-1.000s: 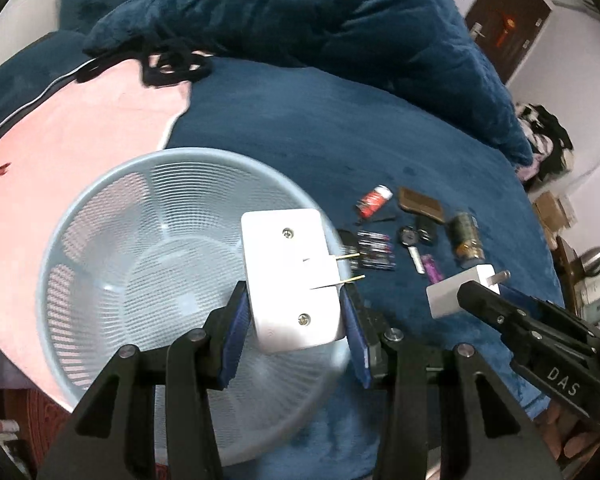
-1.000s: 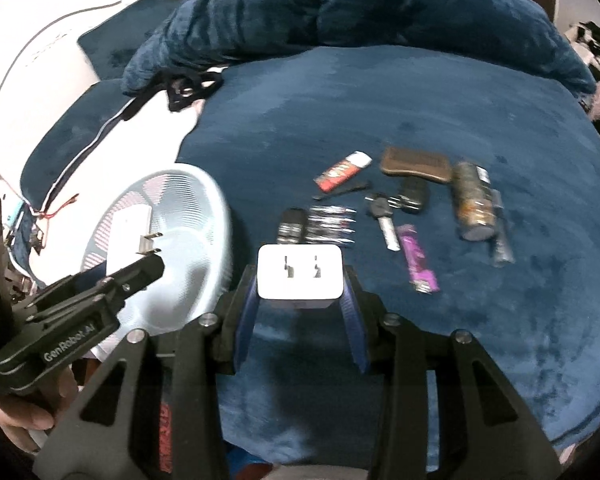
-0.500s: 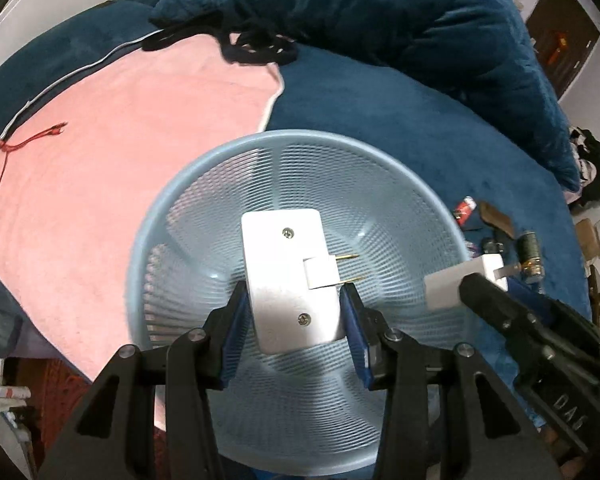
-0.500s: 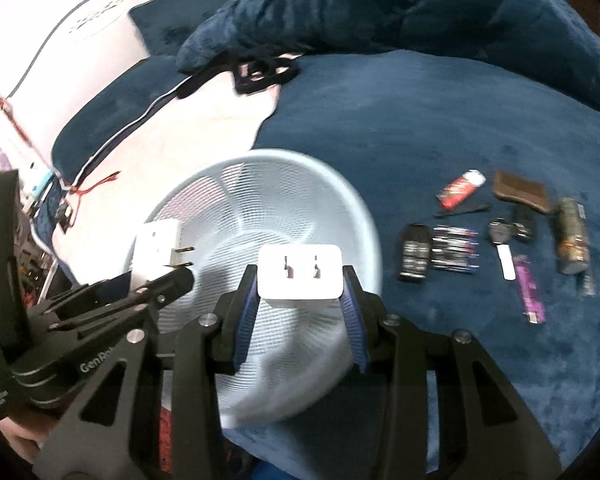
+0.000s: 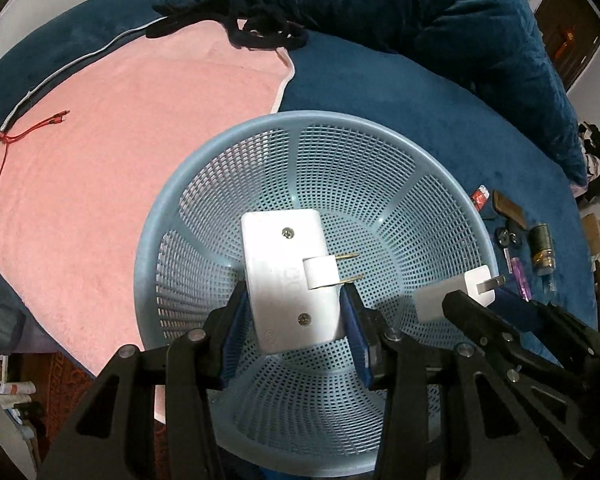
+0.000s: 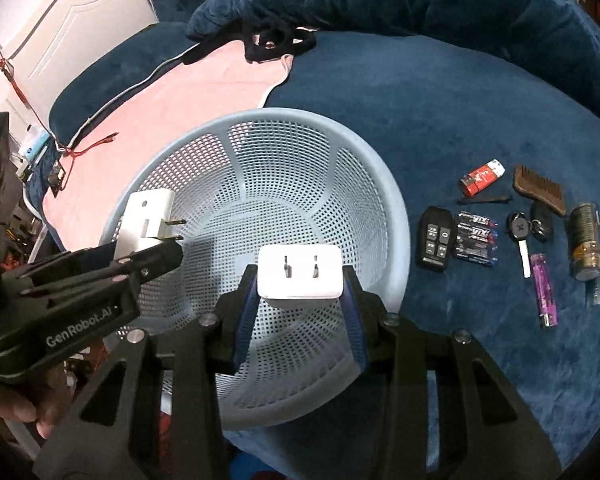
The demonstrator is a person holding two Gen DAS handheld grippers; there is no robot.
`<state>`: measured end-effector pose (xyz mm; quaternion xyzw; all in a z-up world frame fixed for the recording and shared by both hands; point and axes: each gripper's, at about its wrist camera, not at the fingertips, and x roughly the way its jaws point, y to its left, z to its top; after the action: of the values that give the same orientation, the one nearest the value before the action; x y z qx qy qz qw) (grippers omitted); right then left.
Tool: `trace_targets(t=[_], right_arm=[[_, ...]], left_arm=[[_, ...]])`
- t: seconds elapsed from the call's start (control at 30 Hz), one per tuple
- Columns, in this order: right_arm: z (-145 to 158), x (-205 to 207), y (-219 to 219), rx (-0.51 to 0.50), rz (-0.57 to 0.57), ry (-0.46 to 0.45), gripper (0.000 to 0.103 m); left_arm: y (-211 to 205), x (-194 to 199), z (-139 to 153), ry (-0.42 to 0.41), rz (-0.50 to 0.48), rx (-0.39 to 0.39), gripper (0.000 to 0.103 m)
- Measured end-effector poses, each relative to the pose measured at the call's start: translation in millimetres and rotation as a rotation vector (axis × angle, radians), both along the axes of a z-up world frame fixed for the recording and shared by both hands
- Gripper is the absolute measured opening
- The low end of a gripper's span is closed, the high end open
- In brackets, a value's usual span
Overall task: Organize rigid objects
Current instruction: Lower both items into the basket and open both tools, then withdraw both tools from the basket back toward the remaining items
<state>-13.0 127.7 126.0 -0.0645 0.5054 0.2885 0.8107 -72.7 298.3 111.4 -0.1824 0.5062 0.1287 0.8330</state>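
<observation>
Both grippers point steeply downward, side by side. The left gripper [image 5: 294,312] has its 2 blue pads pressed against the sides of a white plug adapter [image 5: 288,280]. The right gripper [image 6: 300,298], just to its right, clamps a smaller white charger [image 6: 300,276] between its pads.

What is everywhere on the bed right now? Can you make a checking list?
Surface: blue blanket with a pink towel on one side.
Job's things: light blue basket, nothing lying in it; large white plug adapter and small white charger held over it.
Clutter: remote, batteries, red tube, hairpin, car key, purple lighter, brush, jar.
Grippers: left gripper shut on the adapter; right gripper shut on the charger.
Cables: red wire on the towel.
Surroundings: white headboard, dark door.
</observation>
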Motion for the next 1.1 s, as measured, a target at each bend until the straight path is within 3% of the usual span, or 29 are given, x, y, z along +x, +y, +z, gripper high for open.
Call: trace_targets(t=[0.07,0.17,0.2,0.23,0.33,0.53,1.1], right_arm=[[0,0,0,0.008,-0.008,-0.002,0.043],[5,-1,-3,0.020,-0.026,-0.022,0.073],[7,-1,-5,0.024,-0.036,-0.036,0.084],[9,-2,-7,0.030,-0.048,-0.055,0.087],[15,-5,-15,0.053,-0.059,-0.100,0.088],[14,-2,-28,0.060,-0.081,-0.071,0.088],[5,9,-66,0.043,-0.187,-0.018,0.088]], left_arm=[[0,1,0,0.014,0.013,0.019,0.054],[3,-3,4,0.000,0.047,0.054,0.081],[4,-5,7,-0.014,0.061,0.065,0.082],[5,-7,8,-0.020,0.071,0.068,0.083],[9,-10,13,-0.031,0.096,0.061,0.083],[10,-13,14,-0.019,0.113,0.076,0.084],[-30,8,-7,0.040,-0.002,0.114,0.084]])
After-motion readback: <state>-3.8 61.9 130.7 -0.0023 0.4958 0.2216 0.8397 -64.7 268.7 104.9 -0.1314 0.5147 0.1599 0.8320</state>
